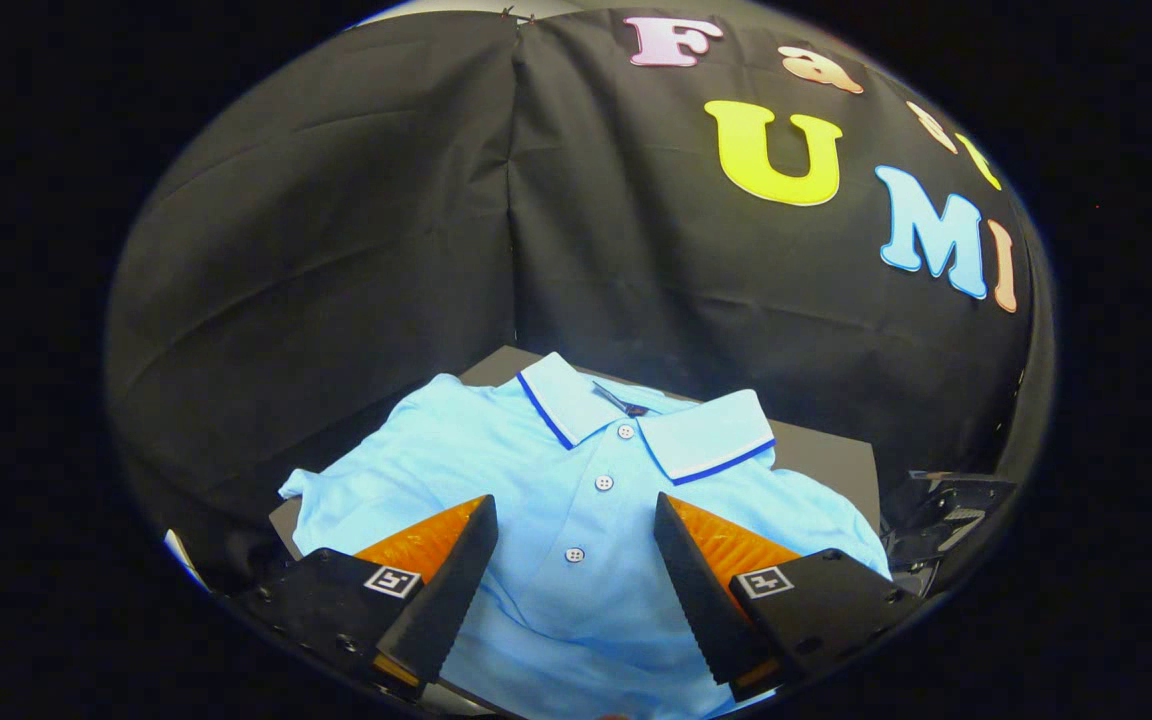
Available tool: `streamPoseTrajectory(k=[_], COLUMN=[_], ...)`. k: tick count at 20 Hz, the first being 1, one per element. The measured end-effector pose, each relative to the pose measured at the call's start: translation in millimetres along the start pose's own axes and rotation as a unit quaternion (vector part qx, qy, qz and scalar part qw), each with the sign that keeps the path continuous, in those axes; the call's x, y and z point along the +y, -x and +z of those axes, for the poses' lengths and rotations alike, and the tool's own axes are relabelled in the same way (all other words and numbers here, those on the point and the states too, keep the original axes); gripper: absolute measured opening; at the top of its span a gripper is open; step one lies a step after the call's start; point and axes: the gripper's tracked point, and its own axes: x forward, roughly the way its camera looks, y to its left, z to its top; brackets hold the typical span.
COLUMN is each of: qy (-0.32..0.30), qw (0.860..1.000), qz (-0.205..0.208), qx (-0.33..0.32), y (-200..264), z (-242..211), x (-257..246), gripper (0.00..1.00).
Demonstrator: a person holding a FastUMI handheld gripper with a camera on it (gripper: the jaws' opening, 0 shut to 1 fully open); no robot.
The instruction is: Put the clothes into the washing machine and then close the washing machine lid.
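One garment matters to you at this moment: a light blue polo shirt (pixel 576 520) lying front-up on a dark flat surface (pixel 826 455), and everything else is easiest placed against it. Your gripper (pixel 574 545) hangs over the shirt's lower front with its two fingers spread wide, one finger (pixel 446 580) over the cloth on one side of the button placket and the other (pixel 701 590) on the opposite side, so the strip of buttons runs up the gap between them. Nothing is held; whether the tips touch the cloth or hover just above it, you cannot tell from this view. Three pale buttons (pixel 601 483) sit in a line on the placket, the lowest roughly level with the fingertips and the other two beyond them toward the neck. The collar (pixel 651 420) lies spread open at the shirt's far end (it has a darker blue stripe along its edge), well beyond your fingers. One short sleeve (pixel 321 480) spills out to the side of the body, reaching the edge of the dark surface. Past the collar rises the black cloth wall of the booth (pixel 356 220). Off to the shirt's other side, near the edge of the dark surface, sits some black hardware (pixel 946 510) too dim to identify.
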Motion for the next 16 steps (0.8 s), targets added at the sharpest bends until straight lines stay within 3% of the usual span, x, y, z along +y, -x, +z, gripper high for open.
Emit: streamPoseTrajectory(k=[7, 12, 16], qy=[0.007, 0.013, 0.015], qw=[0.999, 0.998, 0.999], qz=[0.002, 0.006, -0.002], qx=[0.04, 0.056, 0.048], y=[-12, -12, -11], z=[-15, -8, -7], x=[-2, 2, 2], gripper=[0.99, 0.93, 0.62])
